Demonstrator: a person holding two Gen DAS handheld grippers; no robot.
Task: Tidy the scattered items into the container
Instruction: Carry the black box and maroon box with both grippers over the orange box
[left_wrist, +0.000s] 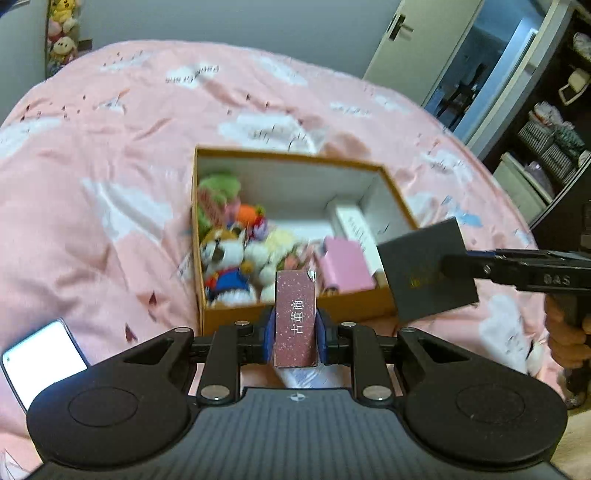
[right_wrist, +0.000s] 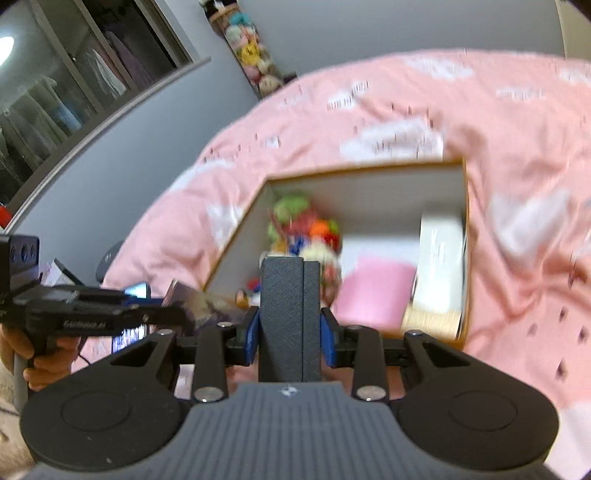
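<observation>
An open brown cardboard box (left_wrist: 295, 314) lies on the pink bed; it also shows in the right wrist view (right_wrist: 236, 236). It holds several plush toys (left_wrist: 229, 254), a pink item (left_wrist: 347, 264) and a white carton (left_wrist: 356, 225). My left gripper (left_wrist: 295, 328) is shut on a maroon box with white characters (left_wrist: 295, 319), just before the box's near wall. My right gripper (right_wrist: 290, 325) is shut on a dark grey textured box (right_wrist: 290, 306), held above the box's near edge; in the left wrist view that dark box (left_wrist: 424, 273) hangs at the box's right corner.
A phone with a lit white screen (left_wrist: 40, 360) lies on the pink cloud-print bedspread (left_wrist: 110, 166) at the lower left. A door and dark shelves (left_wrist: 535, 129) stand to the right. A wardrobe (right_wrist: 55, 92) and hanging plush toys (right_wrist: 251, 48) are beyond the bed.
</observation>
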